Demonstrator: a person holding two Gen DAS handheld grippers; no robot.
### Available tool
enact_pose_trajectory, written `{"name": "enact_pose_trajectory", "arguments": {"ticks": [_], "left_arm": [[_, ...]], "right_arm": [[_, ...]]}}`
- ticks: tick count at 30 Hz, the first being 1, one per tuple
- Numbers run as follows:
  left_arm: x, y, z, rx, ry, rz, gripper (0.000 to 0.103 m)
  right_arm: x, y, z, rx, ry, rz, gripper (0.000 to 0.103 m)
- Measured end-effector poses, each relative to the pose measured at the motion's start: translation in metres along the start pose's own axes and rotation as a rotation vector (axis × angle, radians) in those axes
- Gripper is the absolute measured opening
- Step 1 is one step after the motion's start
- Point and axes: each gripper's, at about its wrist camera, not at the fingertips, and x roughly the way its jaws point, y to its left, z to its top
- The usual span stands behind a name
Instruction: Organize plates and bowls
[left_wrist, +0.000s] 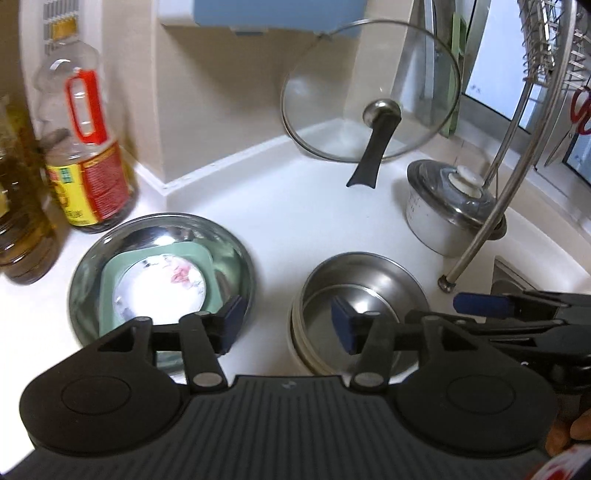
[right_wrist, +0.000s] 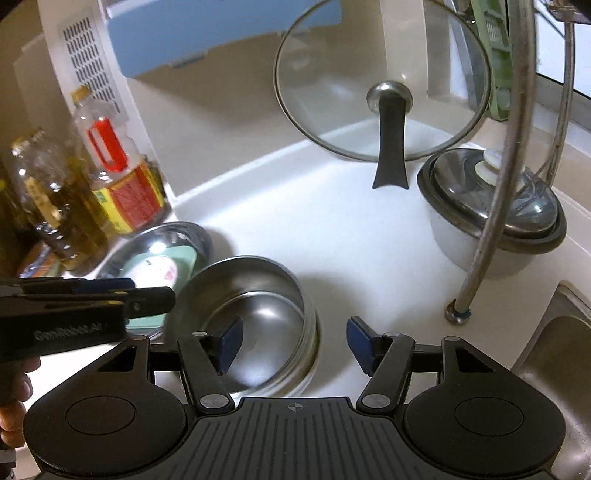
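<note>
Both stacks look set down and let go, so I take this for the pause between one placement and whatever gets sorted next. The left tongs (left_wrist: 286, 326) stand apart with nothing between the blue pads, hovering over the bare strip of white counter (left_wrist: 303, 221) between the two piles; the right tongs (right_wrist: 293, 341) are likewise spread and empty, one pad over the steel bowl's rim and the other over bare counter. On the left sits a wide, shallow steel basin (left_wrist: 162, 273), just in front of the oil bottles (left_wrist: 79, 155), and nested in it is a pale green square dish (left_wrist: 110, 288) with a small white plate (left_wrist: 159, 284) carrying a reddish print lying in that. Just beside it, to the right and not touching as far as I can tell, is a deeper steel bowl (left_wrist: 360, 291) that seems to sit inside or on another vessel, since a pale band shows under its rim. Farther back a glass lid (left_wrist: 369, 92) leans against the wall and a white pot with a steel lid (left_wrist: 447, 206) stands by the faucet hose. If anything remains, I would guess that the next move calls for pulling both tongs clear without nudging the rims, then checking that each nest sits level; polished steel like that would slide easily under a careless touch.
</note>
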Motion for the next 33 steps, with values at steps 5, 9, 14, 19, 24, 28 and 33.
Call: {"name": "enact_pose_trajectory", "arguments": {"ticks": [5, 9, 14, 19, 24, 28, 33], "left_arm": [[-0.028, 0.001, -0.019, -0.038, -0.004, 0.031, 0.056], [-0.046, 0.001, -0.040, -0.066, 0.002, 0.064, 0.056], [-0.065, -0.002, -0.067, -0.097, 0.013, 0.105, 0.056], [-0.079, -0.004, -0.084, -0.116, 0.013, 0.126, 0.056], [-0.087, -0.005, -0.094, -0.116, 0.013, 0.145, 0.056], [-0.089, -0.002, -0.096, -0.103, 0.013, 0.140, 0.056], [-0.083, 0.008, -0.096, -0.087, 0.034, 0.127, 0.056]], "right_arm": [[-0.018, 0.003, -0.021, -0.004, 0.013, 0.055, 0.066], [-0.027, 0.008, -0.040, -0.020, 0.045, 0.089, 0.068], [-0.033, 0.014, -0.062, -0.042, 0.077, 0.106, 0.068], [-0.043, 0.019, -0.076, -0.076, 0.086, 0.120, 0.068], [-0.045, 0.023, -0.085, -0.084, 0.103, 0.126, 0.068], [-0.045, 0.027, -0.088, -0.082, 0.104, 0.117, 0.068], [-0.040, 0.033, -0.087, -0.063, 0.110, 0.097, 0.068]]}}
